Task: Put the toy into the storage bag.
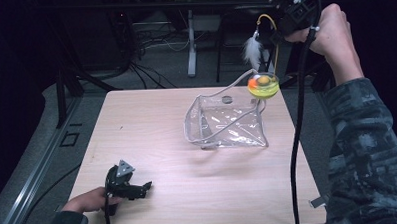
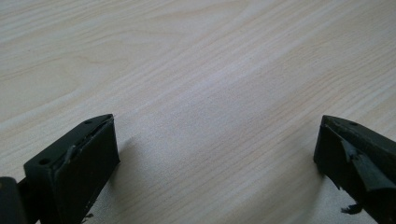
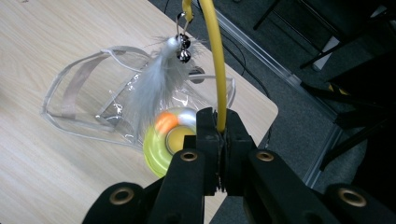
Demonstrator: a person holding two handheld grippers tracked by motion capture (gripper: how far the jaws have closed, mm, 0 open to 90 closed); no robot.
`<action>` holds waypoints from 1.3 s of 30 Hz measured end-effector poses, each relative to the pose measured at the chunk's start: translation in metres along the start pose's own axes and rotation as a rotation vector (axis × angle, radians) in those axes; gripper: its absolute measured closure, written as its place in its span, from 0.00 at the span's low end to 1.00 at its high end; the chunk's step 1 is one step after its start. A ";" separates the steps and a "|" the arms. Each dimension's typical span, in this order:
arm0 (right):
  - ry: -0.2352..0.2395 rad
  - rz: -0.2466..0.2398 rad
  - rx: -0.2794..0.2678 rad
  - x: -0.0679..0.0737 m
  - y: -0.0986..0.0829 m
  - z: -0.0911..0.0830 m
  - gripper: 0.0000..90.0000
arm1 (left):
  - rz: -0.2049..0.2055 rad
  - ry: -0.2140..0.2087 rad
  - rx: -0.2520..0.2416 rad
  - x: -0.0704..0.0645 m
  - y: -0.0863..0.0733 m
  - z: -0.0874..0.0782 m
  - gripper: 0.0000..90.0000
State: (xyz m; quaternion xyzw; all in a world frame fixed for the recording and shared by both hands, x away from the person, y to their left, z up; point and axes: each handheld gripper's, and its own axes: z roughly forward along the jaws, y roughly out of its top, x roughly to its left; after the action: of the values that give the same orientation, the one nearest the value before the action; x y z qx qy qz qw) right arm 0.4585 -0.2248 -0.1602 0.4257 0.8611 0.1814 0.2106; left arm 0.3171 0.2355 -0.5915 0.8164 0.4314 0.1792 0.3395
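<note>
My right gripper (image 3: 219,126) is shut on the thin yellow wand (image 3: 215,60) of a cat toy and holds it high over the table's far right corner (image 1: 279,31). From the wand hang a white feather (image 3: 156,81) with small bells and a yellow-green suction base (image 1: 263,85) with an orange spot. Below the toy a clear plastic pouch (image 1: 227,122) with a handle lies open on the wooden table (image 1: 152,143). My left gripper (image 1: 134,187) rests open near the front left of the table, with bare wood between its jaws (image 2: 215,154).
Beyond the far table edge are a table leg (image 1: 191,42), cables on the dark floor and a metal rail (image 1: 29,183) along the left. A black cable (image 1: 297,138) trails down from my right gripper across the table's right side.
</note>
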 end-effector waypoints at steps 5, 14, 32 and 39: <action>0.006 -0.006 -0.002 0.004 0.005 0.004 0.98 | 0.000 0.000 0.000 0.000 0.000 0.000 0.00; 0.030 -0.015 -0.011 0.013 0.014 0.017 0.98 | 0.001 0.000 0.000 0.000 0.000 0.000 0.00; 0.087 -0.038 0.021 0.028 0.024 0.059 0.98 | 0.000 0.000 0.000 0.000 0.000 0.000 0.00; 0.111 -0.045 0.035 0.033 0.017 0.082 0.98 | 0.000 0.000 0.000 0.000 0.000 0.000 0.00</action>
State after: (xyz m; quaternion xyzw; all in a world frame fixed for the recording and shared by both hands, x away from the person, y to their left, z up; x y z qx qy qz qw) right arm 0.4938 -0.1777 -0.2279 0.3991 0.8839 0.1849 0.1589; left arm 0.3171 0.2355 -0.5915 0.8164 0.4312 0.1794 0.3396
